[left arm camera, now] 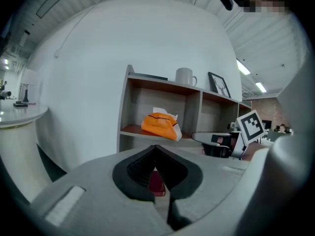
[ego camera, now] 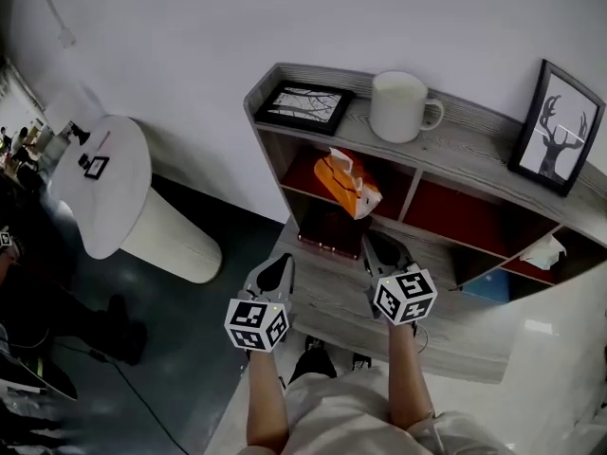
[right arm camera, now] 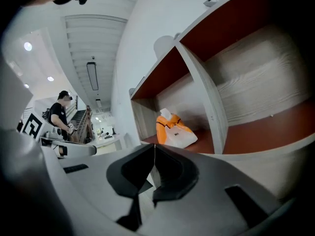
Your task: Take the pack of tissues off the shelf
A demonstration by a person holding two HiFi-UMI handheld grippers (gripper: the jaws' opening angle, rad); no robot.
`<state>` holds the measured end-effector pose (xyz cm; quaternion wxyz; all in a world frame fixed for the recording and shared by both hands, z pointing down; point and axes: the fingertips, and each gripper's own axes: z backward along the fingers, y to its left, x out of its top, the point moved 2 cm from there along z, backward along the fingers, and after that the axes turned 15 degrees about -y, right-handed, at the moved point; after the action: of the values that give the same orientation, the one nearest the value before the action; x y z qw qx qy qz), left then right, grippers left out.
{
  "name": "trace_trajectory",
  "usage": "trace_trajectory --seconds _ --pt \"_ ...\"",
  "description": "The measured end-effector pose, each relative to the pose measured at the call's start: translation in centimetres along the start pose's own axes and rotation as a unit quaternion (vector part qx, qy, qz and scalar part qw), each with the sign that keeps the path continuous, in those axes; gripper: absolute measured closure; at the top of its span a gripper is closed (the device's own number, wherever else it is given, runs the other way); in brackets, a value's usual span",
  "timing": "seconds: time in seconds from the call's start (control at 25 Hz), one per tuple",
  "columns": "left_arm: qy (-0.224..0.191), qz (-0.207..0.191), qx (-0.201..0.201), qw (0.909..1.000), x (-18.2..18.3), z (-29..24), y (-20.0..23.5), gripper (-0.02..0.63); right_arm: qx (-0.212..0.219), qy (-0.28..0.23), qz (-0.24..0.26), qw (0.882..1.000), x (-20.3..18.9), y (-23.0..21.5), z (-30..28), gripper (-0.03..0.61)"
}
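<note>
Currently: both tools idle in front of the shelf (ego camera: 474, 121), neither touching it.

Left gripper (ego camera: 278, 263): jaws clenched together, nothing between them. Right gripper (ego camera: 381, 245): likewise pressed closed and empty.

Pack of tissues (ego camera: 349, 183): orange, soft, tilted in the upper left compartment, at twelve o'clock of the right gripper, well apart from both.

Hazards, as judged:
- Closed jaws would only push the pack deeper; they need to part first.
- A pinch on the white sheet sticking out of the top may pull out a tissue and leave the pack behind.
- The soft wrapper may crumple or slip from a shallow hold.
- A high approach could strike the top board and jolt the mug (ego camera: 400, 105) at one o'clock of the pack.

Count:
- tissue packs, orange: one
- mugs: one
- picture frames: two, a flat frame (ego camera: 305, 105) and an upright frame (ego camera: 558, 126)
- dark red box (ego camera: 332, 230) below the pack: one
- grippers: two
- round table (ego camera: 109, 183), at nine o'clock: one
</note>
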<state>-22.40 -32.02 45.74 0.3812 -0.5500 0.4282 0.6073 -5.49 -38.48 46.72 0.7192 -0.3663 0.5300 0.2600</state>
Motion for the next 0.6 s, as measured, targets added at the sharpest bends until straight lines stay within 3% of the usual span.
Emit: trace_trajectory --seconds 0.28,0.6 --pt "0.015 0.015 -0.078 0.9967 0.6 -5.1 1.4 0.606 -0.045 0.008 0.060 0.997 0.9 0.5 -2.9 0.555" --pt "0.029 0.025 -0.141 0.9893 -1.1 -7.9 1.9 0.606 -0.114 0.012 0.104 0.988 0.5 0.0 -2.9 0.463"
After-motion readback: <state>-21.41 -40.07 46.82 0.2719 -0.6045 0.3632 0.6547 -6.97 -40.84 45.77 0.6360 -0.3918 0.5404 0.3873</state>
